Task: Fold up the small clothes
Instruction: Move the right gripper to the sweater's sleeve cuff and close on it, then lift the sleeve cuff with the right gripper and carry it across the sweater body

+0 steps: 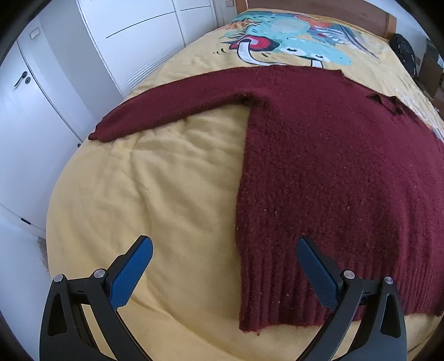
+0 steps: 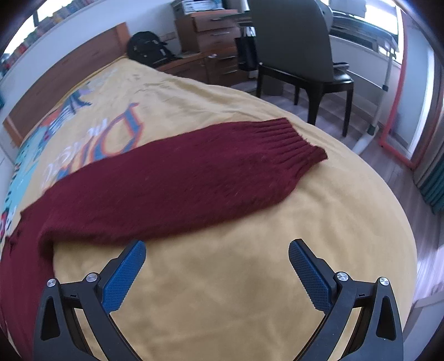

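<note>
Maroon sweater (image 1: 333,166) lay flat and unfolded on bed (image 1: 152,194), sleeves spread; left gripper (image 1: 224,273) and right gripper (image 2: 216,273) gaped wide, empty — folding judged unstarted.

Both views are bright with soft daylight. In the right wrist view the light enters from the window (image 2: 369,25), which is overexposed to white, and the floor (image 2: 388,169) shows a pale glare. Shadows on the yellow bedspread (image 1: 166,180) are weak, only soft folds. The fisheye lens bends straight lines strongly near the edges, and dark corners frame each picture. The maroon sweater (image 2: 155,188) looks slightly blurred in the right wrist view and sharper in the left one.
</note>
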Demonstrator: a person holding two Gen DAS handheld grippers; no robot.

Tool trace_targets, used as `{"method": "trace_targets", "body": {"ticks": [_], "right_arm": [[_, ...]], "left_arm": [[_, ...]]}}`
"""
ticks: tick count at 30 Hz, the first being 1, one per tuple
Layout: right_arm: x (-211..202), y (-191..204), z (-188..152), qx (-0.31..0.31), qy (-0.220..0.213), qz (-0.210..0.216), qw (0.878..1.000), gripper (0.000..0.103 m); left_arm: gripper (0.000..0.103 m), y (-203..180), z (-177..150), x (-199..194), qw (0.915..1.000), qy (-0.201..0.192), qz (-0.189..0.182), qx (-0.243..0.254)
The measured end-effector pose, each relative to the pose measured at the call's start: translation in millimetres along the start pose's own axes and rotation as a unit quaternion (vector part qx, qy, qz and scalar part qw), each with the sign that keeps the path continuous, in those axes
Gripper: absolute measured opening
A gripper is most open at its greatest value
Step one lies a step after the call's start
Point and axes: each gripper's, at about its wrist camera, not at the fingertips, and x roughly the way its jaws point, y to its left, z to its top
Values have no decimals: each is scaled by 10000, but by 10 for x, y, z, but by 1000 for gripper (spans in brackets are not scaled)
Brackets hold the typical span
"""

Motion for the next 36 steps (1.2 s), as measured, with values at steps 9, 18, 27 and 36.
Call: {"method": "trace_targets", "body": {"ticks": [9, 18, 27, 36], "right_arm": [[373, -324, 194, 720, 253, 144, 9970, 95], [548, -630, 358, 1582, 72, 502, 9861, 60], [599, -661, 634, 1706, 38, 695, 9829, 16], [335, -76, 907, 1132, -18, 1060, 9879, 11]], "left_arm": [[102, -63, 8, 69, 9999, 78, 75, 97], [102, -95, 27, 93, 9997, 122, 99, 175], [102, -86, 46, 87, 9998, 74, 62, 175], [102, 67, 83, 23, 9997, -146, -184, -59]]}}
